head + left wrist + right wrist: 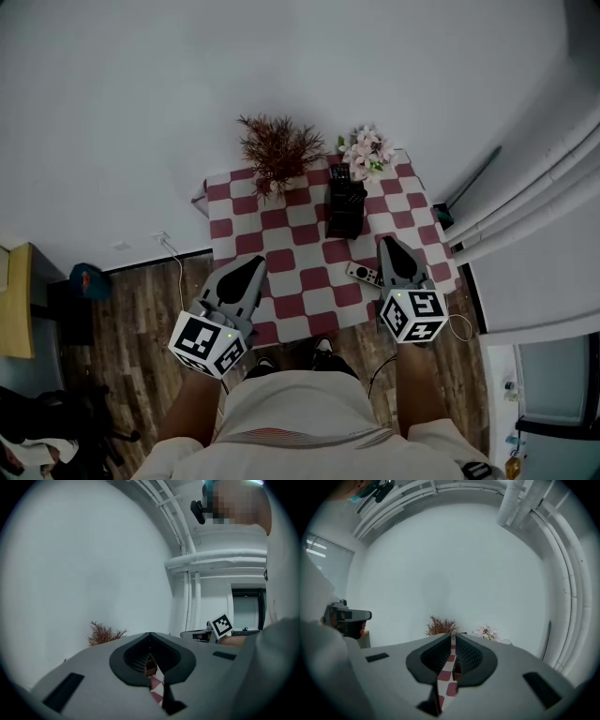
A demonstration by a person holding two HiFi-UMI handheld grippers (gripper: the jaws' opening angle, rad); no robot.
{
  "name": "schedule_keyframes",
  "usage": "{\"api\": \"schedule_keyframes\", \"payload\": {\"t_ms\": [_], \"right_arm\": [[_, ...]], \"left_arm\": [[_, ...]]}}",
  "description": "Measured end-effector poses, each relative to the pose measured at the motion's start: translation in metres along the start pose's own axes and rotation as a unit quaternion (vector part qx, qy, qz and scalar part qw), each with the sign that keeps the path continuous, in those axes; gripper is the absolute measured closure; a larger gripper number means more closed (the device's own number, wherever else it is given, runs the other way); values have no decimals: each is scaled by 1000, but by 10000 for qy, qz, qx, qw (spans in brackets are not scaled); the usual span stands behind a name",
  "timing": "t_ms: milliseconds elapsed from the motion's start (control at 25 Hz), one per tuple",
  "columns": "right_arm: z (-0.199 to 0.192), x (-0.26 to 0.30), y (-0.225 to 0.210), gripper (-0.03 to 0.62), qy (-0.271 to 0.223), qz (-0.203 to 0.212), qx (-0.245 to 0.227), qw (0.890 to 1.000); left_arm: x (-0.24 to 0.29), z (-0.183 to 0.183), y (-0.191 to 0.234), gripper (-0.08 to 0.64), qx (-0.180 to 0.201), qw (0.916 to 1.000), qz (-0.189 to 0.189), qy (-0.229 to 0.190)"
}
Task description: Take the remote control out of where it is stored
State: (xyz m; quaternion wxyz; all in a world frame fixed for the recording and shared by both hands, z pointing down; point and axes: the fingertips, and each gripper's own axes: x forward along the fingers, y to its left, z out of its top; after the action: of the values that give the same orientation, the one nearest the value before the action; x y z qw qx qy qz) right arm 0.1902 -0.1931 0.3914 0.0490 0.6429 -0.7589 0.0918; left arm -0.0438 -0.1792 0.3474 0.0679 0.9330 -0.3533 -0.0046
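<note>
Red-and-white checked tablecloth (309, 281)

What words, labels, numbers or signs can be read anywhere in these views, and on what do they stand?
No text can be read in any view.
Remote control on the checked table: button markings too small to read.
Cubes on the left gripper and right gripper: black-and-white square patterns only, no letters or numbers.

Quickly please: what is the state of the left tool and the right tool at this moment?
Left tool: closed, holding nothing.
Right tool: closed, holding nothing.
</note>
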Motion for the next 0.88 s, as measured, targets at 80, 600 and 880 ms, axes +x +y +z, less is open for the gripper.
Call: {"api": "schedule_keyframes", "payload": {"t_ms": [80, 600, 880], "right_arm": [[-4, 13, -8, 572, 39, -163, 135, 9998], [-66, 122, -66, 423, 417, -1082, 1115, 9870], [-99, 183, -86, 368, 851, -1140, 1695, 9752]], "left_arm": [[0, -3, 2, 551, -27, 10000, 54, 41], [8, -25, 31, 551, -194, 9968, 694, 356], [14, -40, 41, 551, -329, 9926, 1030, 555]]}}
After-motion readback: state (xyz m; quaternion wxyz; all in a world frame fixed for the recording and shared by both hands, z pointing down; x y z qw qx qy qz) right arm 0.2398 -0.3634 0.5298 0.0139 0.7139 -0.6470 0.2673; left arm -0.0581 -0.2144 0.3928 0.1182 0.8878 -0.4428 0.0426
